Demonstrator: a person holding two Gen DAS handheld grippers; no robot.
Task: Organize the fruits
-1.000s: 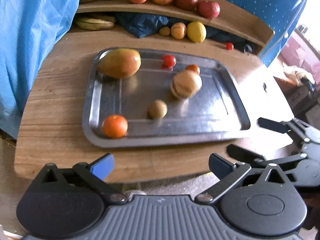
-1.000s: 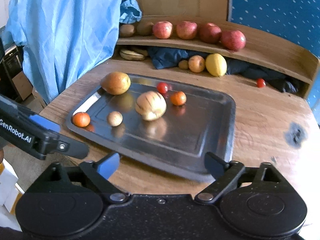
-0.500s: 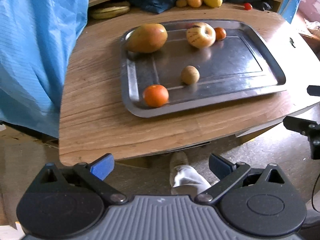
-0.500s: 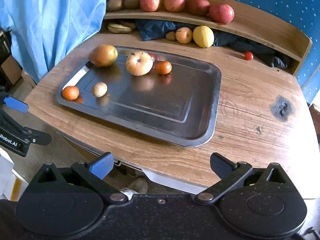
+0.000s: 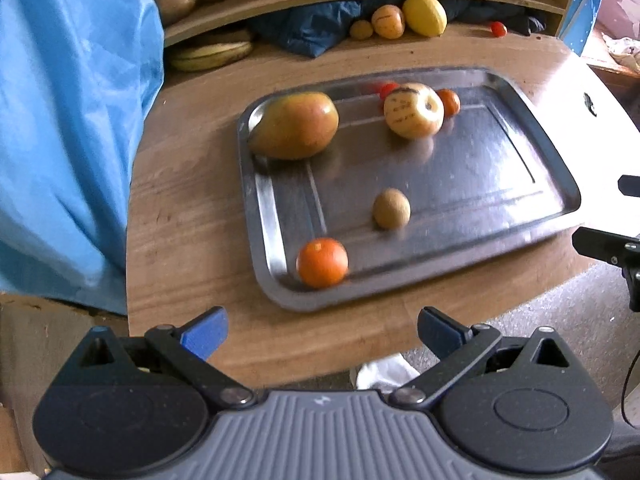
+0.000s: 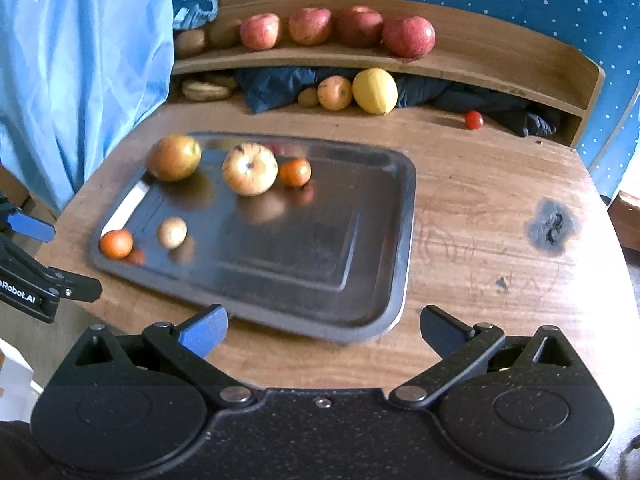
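Both claws empty, spread wide short of the tray (image 6: 400, 240).
Left claw (image 5: 320, 330) facing orange (image 5: 322, 262) at tray's near corner; right claw (image 6: 322, 330) by near rim; mango (image 5: 294, 125), apple (image 5: 414, 110) far side, awaiting sorting.

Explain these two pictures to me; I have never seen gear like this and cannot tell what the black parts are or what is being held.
There is no robot here. A person holds a two-finger hand tool in each hand, and each tool carries a wide-angle camera looking forward along its fingers. One picture comes from the left gripper, the other from the right gripper; the black shapes at the bottom are the tools themselves. Both have their jaws spread wide and hold nothing.

On the round wooden table lies a rectangular metal tray with a large green-red mango, a pale yellow striped apple, a small brown kiwi-like fruit, two small orange fruits and a partly hidden small red fruit. More fruit sits at the back, including red apples on a wooden shelf.
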